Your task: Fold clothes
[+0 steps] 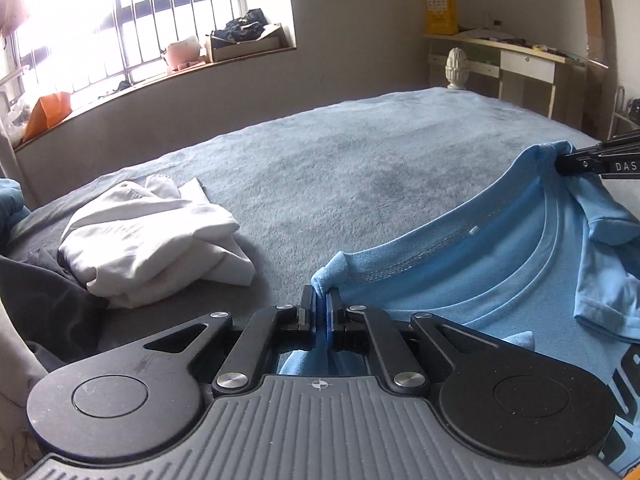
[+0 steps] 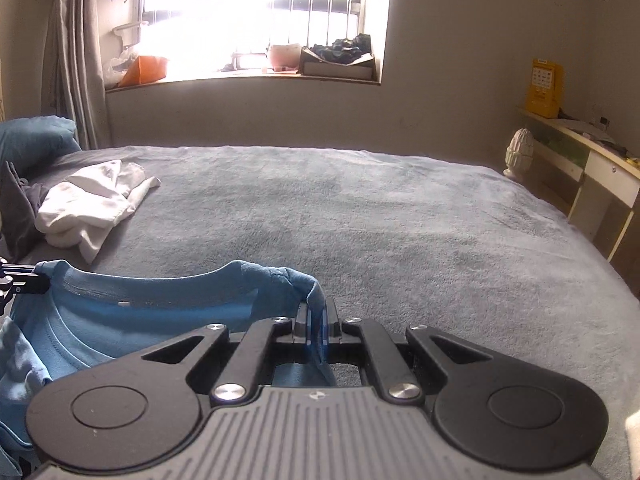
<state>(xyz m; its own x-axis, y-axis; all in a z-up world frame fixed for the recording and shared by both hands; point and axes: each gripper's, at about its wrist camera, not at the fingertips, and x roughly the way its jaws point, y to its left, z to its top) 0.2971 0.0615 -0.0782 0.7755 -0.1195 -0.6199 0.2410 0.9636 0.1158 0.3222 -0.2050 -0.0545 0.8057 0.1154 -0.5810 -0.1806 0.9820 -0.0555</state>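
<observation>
Early stage: left gripper (image 1: 320,300) and right gripper (image 2: 318,320) are each pinching a shoulder of the blue t-shirt (image 1: 500,248), fingers pressed onto fabric, holding it stretched above the bed (image 1: 320,160). No fold showing yet. White garment (image 1: 152,236) is lying crumpled, apparently waiting.

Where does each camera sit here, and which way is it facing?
Left wrist: rides the left claw, looking across the bed toward the window; its own fingers pinch the blue T-shirt.
Right wrist: rides the right claw, facing the same window wall; its fingers pinch the shirt's other shoulder.
Shared: shirt, white clothes pile, and each view catches the other claw at its edge.
</observation>
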